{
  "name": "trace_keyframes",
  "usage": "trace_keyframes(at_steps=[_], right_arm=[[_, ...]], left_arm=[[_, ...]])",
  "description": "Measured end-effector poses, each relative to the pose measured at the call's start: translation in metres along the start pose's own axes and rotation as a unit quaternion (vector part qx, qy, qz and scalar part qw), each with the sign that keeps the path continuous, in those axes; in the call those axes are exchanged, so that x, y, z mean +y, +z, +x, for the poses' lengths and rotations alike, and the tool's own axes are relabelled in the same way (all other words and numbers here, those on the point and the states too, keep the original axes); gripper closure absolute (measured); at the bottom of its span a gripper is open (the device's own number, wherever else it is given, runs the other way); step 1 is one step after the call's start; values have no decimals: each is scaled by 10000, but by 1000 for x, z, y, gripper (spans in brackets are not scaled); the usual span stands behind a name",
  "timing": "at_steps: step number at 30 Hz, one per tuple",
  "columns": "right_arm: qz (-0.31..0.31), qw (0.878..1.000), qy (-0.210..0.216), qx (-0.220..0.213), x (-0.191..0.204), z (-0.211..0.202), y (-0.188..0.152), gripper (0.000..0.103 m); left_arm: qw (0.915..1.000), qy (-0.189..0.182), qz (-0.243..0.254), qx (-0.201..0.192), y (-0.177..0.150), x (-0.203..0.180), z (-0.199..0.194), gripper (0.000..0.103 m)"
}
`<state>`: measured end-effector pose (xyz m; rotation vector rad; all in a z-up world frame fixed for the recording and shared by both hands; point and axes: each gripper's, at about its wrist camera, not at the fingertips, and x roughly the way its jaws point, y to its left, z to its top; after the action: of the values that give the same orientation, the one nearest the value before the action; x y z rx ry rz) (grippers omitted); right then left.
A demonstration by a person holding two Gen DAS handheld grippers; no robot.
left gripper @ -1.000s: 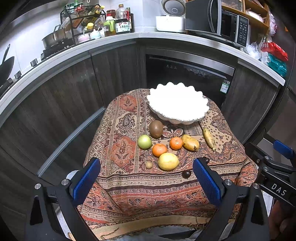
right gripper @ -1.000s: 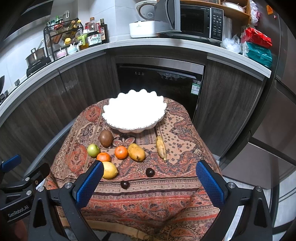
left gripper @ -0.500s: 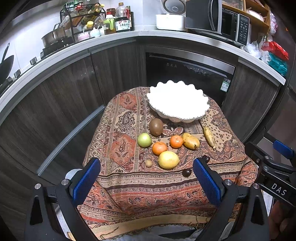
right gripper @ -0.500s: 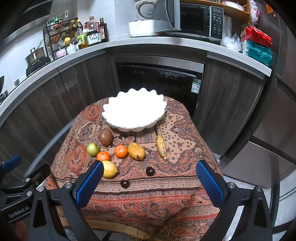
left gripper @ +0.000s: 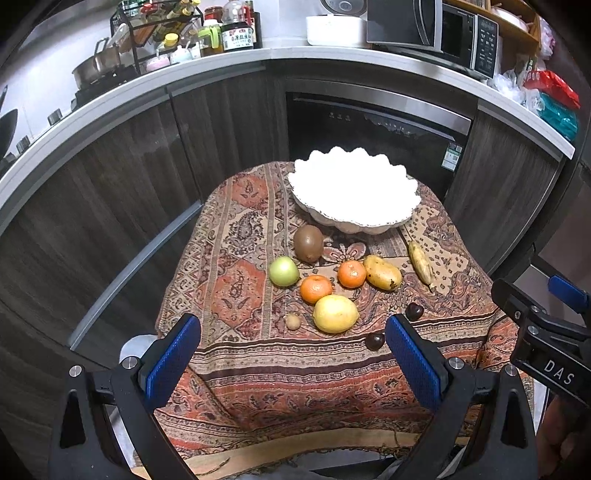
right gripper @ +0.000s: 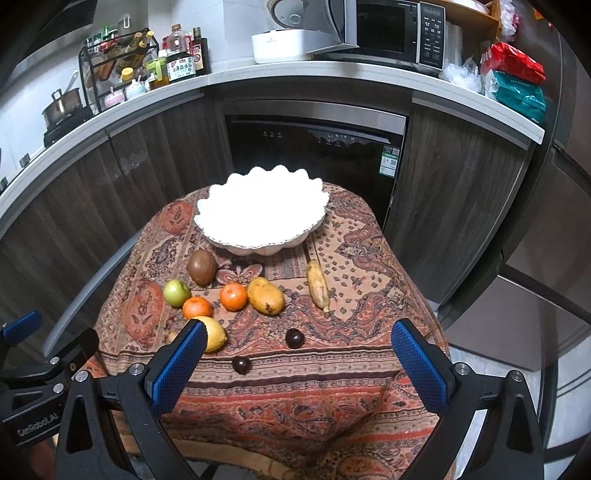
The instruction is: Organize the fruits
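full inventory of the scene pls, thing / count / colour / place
bowl: 1, white, scalloped, far end of table, no fruit visible in it
kiwi: 1, brown, before bowl
apple: 1, green, leftmost
tangerines: 2, orange, mid row
mango: 1, yellow, right of tangerines
banana: 1, yellow-brown, right side
lemon: 1, yellow, near row
small round fruit: 1, tan, left of lemon
dark fruits: 2, dark purple, nearest edge
tablecloth: 1, red-orange patterned
microwave: 1, counter
left gripper: open, blue pads
right gripper: open, blue pads
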<state>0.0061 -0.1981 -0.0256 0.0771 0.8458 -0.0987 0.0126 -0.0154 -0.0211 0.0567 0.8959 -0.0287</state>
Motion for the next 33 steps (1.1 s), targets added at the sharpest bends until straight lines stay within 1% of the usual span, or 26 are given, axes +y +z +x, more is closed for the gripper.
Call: trace_keyframes(at_steps=[3,8,13,15,20,23,26,33], right_arm=[[-8,10000,-58,-7,-3,9,-1,2],[22,9999,-100,115,-7,31,-5,2],[-2,9996,-167,218,-8,51,-10,2],[9,9994,-203,269,-10,60,-12,2],[43,9989,-347,325,-19,81,-17,2],[100,9985,-396,372,-24,95,-23,2],[140,9981,-369,478,-26,110,-29,2],[191,9970,-368,653,-29,139,-38,2]], left_arm=[[10000,-5,50,36,0,-4,10,1],[9999,3,93,107,-1,-8,32,1],[9996,-94,119,257,-2,-14,60,1],[9993,-158,163,307,-3,-18,70,1],[9984,-178,358,402,-8,-32,98,2],[9974,-222,431,524,-12,-38,117,5],[9965,-301,451,640,-14,-42,136,7],[9961,-261,521,659,-13,-50,169,8]])
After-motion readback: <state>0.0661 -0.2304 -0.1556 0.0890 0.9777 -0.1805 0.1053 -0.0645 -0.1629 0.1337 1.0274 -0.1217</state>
